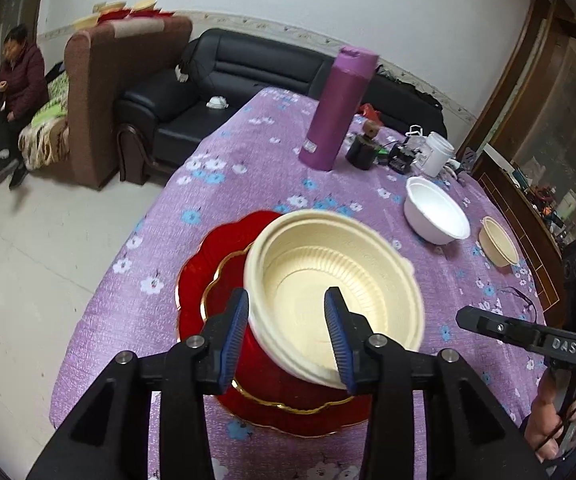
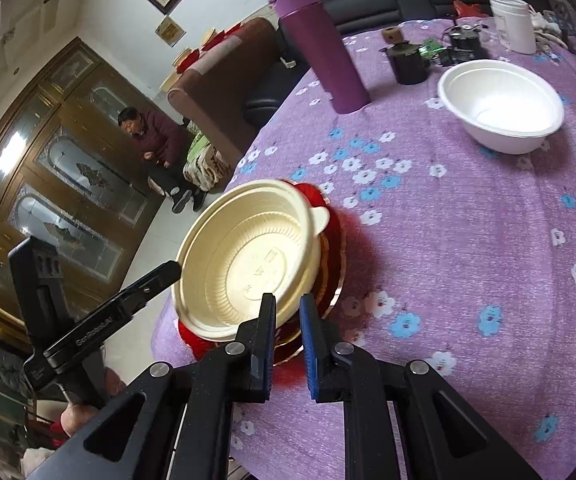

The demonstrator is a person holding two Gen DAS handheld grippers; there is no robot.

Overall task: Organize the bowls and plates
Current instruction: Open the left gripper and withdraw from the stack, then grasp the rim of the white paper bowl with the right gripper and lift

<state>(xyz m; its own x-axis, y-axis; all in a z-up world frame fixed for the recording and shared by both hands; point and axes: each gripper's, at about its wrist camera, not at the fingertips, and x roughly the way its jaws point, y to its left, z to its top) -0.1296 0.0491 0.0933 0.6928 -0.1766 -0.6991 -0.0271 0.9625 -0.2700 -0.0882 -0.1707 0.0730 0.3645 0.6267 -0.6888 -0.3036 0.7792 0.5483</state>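
A large cream bowl (image 1: 328, 280) sits tilted on a red gold-rimmed plate (image 1: 207, 280) on the purple flowered tablecloth. My left gripper (image 1: 288, 336) is open, its fingers on either side of the bowl's near wall without gripping it. In the right wrist view the same cream bowl (image 2: 247, 256) and red plate (image 2: 328, 280) lie just ahead of my right gripper (image 2: 288, 336), whose fingers are a narrow gap apart and hold nothing. A white bowl (image 1: 436, 210) (image 2: 500, 104) and a small cream bowl (image 1: 498, 246) stand further right.
A tall purple flask (image 1: 340, 108) (image 2: 320, 44) stands at the back of the table, with a black cup (image 2: 408, 62), a white jar (image 2: 514, 22) and small clutter beside it. The table's left edge (image 1: 99, 280) is close to the plate. A person sits on a sofa beyond.
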